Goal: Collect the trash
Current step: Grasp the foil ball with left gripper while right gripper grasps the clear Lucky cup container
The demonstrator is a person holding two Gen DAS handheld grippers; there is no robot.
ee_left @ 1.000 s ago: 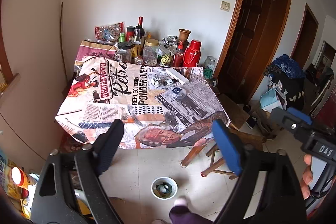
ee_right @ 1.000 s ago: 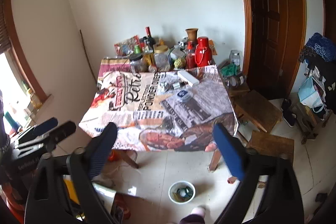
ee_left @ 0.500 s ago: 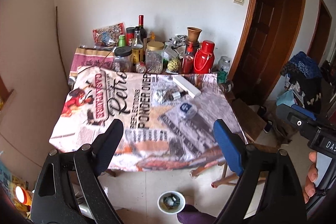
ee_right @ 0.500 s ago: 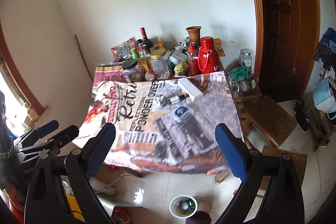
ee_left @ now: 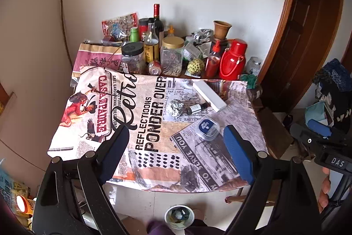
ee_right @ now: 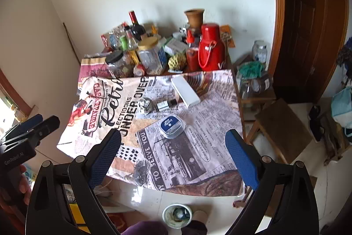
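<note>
A crumpled foil ball [ee_left: 175,108] [ee_right: 145,105], a small dark bottle [ee_left: 195,108] [ee_right: 166,104], a flat white box [ee_left: 209,95] [ee_right: 184,91] and a clear plastic tub with a blue label [ee_left: 208,127] [ee_right: 172,123] lie on the table's printed cloth [ee_left: 140,124] [ee_right: 211,116]. A small white bin [ee_left: 179,216] [ee_right: 177,215] holding scraps stands on the floor below the near edge. My left gripper [ee_left: 175,136] hangs open over the cloth's near half with nothing between its fingers. My right gripper [ee_right: 173,133] is open too, just short of the tub.
Bottles, jars, a red thermos [ee_left: 233,62] and a clay pot [ee_left: 222,29] crowd the table's far side against the wall. Wooden stools [ee_right: 283,131] stand right of the table beside a dark door [ee_right: 308,25]. A purple-clad leg shows by the bin.
Both grippers have come forward and slightly down toward the table, so it looms larger. The bin has slid to the bottom of each view. Both jaws stayed open.
</note>
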